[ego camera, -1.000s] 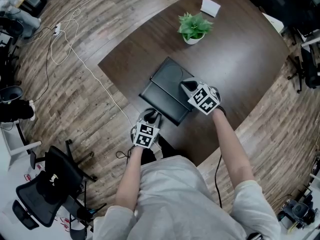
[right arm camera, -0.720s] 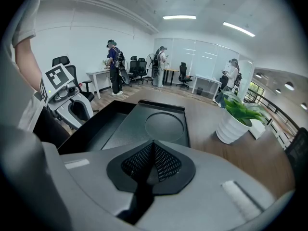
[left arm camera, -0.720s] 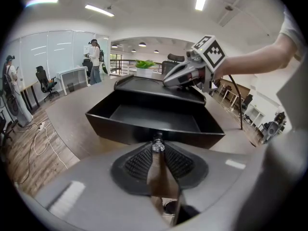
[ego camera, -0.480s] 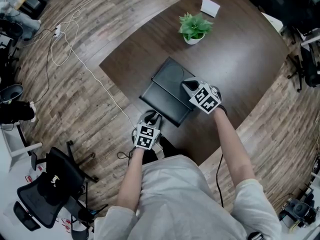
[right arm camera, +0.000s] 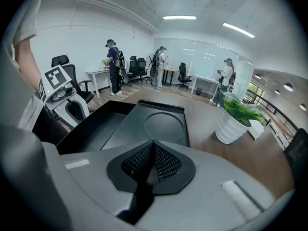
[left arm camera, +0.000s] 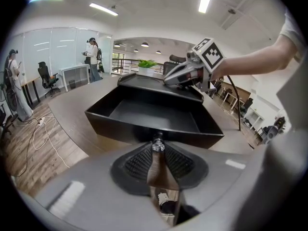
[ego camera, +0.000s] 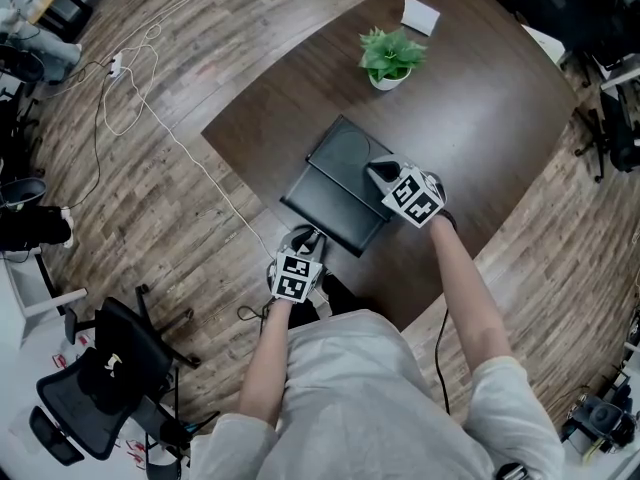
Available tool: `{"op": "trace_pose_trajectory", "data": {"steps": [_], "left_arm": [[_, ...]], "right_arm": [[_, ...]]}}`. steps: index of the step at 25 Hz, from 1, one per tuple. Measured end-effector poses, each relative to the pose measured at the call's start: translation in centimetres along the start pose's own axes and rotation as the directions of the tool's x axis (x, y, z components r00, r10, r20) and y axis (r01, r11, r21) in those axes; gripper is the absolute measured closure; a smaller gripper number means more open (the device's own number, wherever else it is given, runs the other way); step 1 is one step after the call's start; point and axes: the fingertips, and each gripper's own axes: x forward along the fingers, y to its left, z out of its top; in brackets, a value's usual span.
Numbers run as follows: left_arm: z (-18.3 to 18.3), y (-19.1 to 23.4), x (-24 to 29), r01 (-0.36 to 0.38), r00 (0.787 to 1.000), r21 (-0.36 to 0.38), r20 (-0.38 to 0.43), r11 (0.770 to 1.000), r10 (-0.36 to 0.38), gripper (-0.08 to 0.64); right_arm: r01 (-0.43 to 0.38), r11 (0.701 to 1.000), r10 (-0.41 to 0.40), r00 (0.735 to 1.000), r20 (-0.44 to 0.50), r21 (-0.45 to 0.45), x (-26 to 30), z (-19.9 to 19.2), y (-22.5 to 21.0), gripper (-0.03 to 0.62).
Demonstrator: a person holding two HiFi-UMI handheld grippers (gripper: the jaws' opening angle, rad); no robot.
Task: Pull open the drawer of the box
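1. Left gripper [left arm camera: 157,148]: jaws clamped on the small knob [left arm camera: 157,141] of the drawer [left arm camera: 144,115].
2. Drawer stands pulled out of the black box [ego camera: 345,153], over the table [ego camera: 480,98] edge.
3. Right gripper [right arm camera: 153,154]: jaws closed, empty, tips on the box top.

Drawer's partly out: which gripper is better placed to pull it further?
Left. The left gripper is shut on the knob of the drawer, in line with the pull. The right gripper, shut, sits at the box top, away from the knob.

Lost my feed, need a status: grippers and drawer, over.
Left gripper shut on drawer knob. Right gripper shut, resting atop box. Drawer pulled out, empty. Nothing blocking its path.
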Motion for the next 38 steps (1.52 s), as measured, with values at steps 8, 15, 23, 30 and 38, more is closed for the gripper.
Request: {"op": "trace_pose_trajectory", "data": {"steps": [8, 15, 23, 30, 38], "left_arm": [[-1.6, 0.5, -0.1, -0.005, 1.0, -0.02, 0.016, 1.0, 0.006, 0.428], [-1.3, 0.7, -0.1, 0.0, 1.0, -0.01, 0.016, 1.0, 0.0, 0.428], [-1.8, 0.4, -1.4, 0.013, 1.0, 0.01, -0.013, 1.0, -0.013, 0.423], [-1.6, 1.7, -3.5, 0.002, 1.0, 0.027, 0.004, 1.0, -0.002, 0.423], [2.0, 3.2, -4.7, 0.029, 0.998, 0.1, 0.057, 0.995, -0.034, 0.424]], "right_arm": [[0.016, 1.0, -0.016, 1.0, 0.001, -0.012, -0.1, 0.2, 0.0, 0.594], [0.025, 1.0, -0.026, 1.0, -0.002, -0.013, -0.1, 0.1, -0.2, 0.594], [0.045, 0.999, -0.045, 0.999, -0.009, 0.005, -0.2, 0.4, -0.3, 0.594], [0.093, 0.986, -0.092, 0.996, -0.013, 0.142, -0.7, 1.2, -0.3, 0.594], [0.203, 0.912, -0.238, 0.97, 0.056, 0.355, -3.7, 1.8, 2.3, 0.594]]}}
